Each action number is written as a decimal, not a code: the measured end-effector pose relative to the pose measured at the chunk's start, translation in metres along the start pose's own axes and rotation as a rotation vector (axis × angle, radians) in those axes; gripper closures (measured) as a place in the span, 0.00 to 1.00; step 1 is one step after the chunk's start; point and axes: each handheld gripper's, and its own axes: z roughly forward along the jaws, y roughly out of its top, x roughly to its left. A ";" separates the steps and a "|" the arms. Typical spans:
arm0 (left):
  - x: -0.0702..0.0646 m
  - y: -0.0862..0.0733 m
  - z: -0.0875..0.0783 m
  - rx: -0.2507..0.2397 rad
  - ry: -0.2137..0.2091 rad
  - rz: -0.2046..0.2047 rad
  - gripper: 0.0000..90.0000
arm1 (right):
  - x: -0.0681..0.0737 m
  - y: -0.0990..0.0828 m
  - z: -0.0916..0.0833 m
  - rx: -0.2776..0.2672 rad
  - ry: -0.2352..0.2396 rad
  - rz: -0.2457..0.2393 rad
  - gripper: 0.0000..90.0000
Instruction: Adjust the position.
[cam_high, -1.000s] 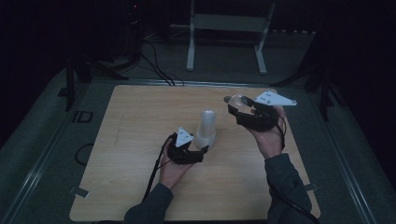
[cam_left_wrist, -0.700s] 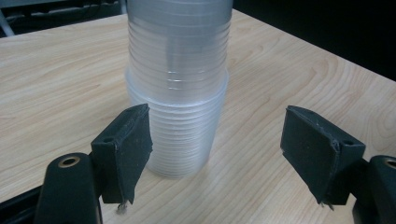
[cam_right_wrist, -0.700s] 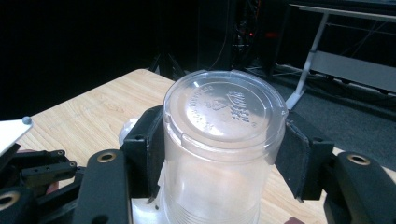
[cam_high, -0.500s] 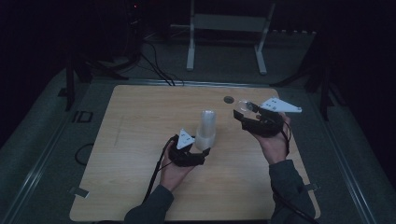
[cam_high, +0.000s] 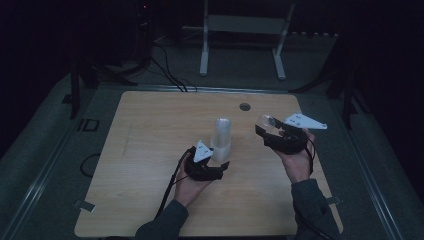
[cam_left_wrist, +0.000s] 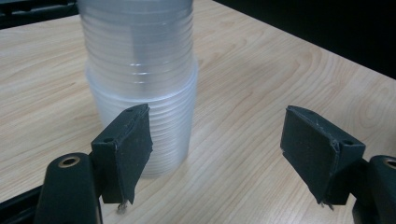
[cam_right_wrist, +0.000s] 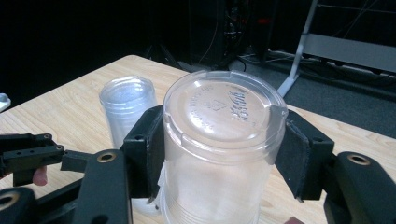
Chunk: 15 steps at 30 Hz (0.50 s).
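The right gripper (cam_right_wrist: 219, 154) pinches a clear ribbed plastic cup (cam_right_wrist: 219, 140). At its nine o'clock, a translucent cup stack (cam_high: 220, 134) stands on the wood-grain tabletop (cam_high: 150, 130); the left gripper (cam_left_wrist: 219, 149) spreads beside it.

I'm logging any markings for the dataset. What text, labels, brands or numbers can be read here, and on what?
"ID": on the floor left of the table, in the high view.
Embossed marks on the base of the cup in the right gripper: too faint to read.
Cup stack: no markings seen.
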 end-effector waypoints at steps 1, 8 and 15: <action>-0.001 0.000 0.000 -0.001 -0.003 0.001 0.27 | -0.001 -0.001 -0.001 -0.001 -0.001 0.005 0.44; -0.006 0.003 0.001 -0.007 -0.019 0.016 0.27 | -0.004 -0.009 -0.003 0.002 -0.007 0.020 0.44; -0.011 0.006 0.001 -0.022 -0.041 0.038 0.27 | -0.005 -0.017 -0.004 0.010 -0.003 0.037 0.44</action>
